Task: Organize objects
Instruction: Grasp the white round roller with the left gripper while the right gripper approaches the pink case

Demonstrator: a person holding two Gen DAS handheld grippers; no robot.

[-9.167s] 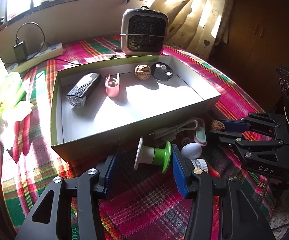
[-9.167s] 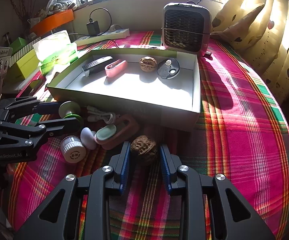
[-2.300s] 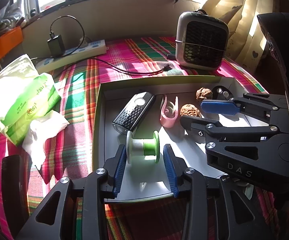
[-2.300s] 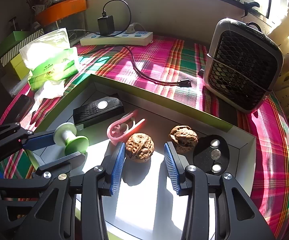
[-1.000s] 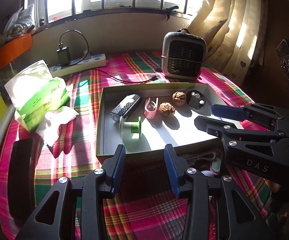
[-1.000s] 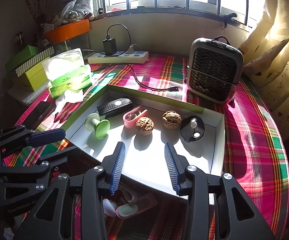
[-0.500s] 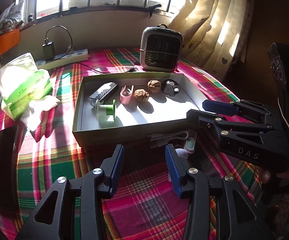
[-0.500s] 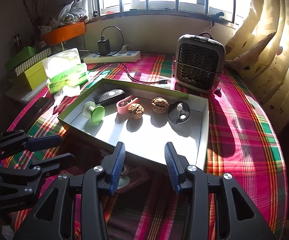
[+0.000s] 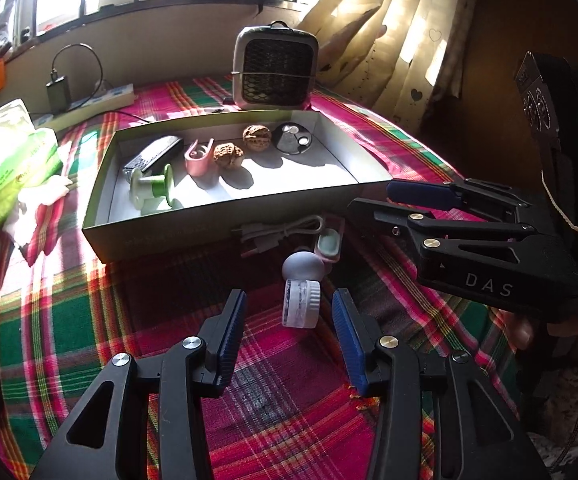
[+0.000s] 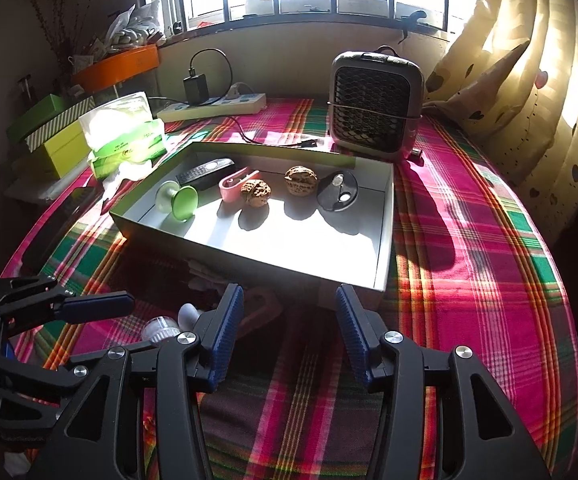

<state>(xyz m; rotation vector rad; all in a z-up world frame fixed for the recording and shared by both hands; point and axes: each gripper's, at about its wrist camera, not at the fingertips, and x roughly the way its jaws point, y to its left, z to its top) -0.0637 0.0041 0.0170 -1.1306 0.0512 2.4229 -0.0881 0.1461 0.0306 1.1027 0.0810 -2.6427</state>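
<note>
A plaid-covered tabletop (image 9: 69,320) under a sunny barred window carries a shallow open box (image 9: 225,224) near its middle. Along the box's far wall lie a black bike light (image 9: 153,155), a pink clip (image 9: 198,157), two walnuts (image 9: 228,155) and a round black disc (image 9: 292,140); a green and white spool (image 9: 153,186) sits by the left wall. Compared with a couple of seconds ago, when the spool and one walnut sat between the claws inside the box, both are now set down there and both claws have drawn back toward the near edge of the tabletop. The left claw (image 9: 288,322) is spread with nothing pinched, its jaws having just been opening; a small white jar (image 9: 300,303) lies on its side between the pads, not touched by them. Just beyond it sit a pale egg-shaped piece (image 9: 303,266), a pink and mint case (image 9: 329,240) and a white cable (image 9: 281,232), all against the box's near wall. The right claw (image 10: 288,334) is also spread and empty, its jaws having just been opening, and hovers over bare cloth by the box's near right corner. So two more items are likely stowed, and the jar looks like the next pick.
</note>
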